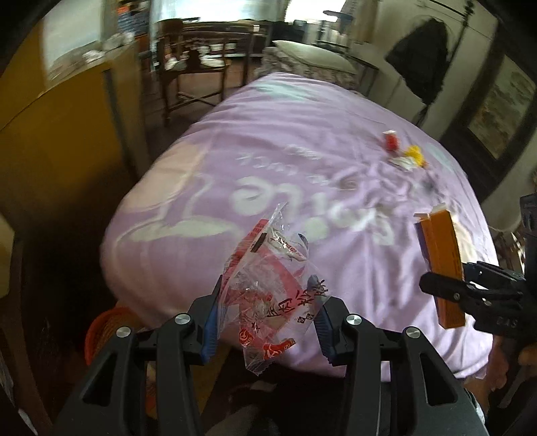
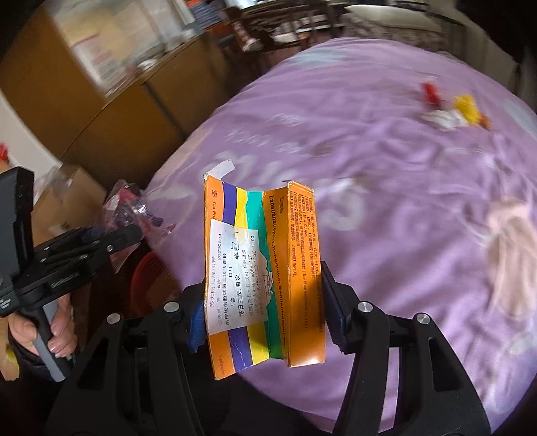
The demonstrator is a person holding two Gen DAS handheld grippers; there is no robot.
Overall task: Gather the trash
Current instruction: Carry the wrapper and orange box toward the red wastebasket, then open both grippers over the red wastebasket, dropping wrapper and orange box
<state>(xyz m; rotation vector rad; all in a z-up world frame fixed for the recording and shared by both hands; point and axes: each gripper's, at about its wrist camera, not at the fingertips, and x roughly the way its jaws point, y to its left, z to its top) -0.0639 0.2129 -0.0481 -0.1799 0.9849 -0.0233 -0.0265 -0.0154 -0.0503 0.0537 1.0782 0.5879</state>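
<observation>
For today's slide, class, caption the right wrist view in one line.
Right tool grips an orange medicine box above a purple bedspread.

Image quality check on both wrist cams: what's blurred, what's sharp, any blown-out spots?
Left wrist: quilt print and far furniture motion-smeared, window at top blown out, wrapper in the left tongs fairly sharp. Right wrist: box in the right tongs sharp, label readable; the quilt, shelf and scraps smeared. Both: fisheye bulge, dark corners.
</observation>
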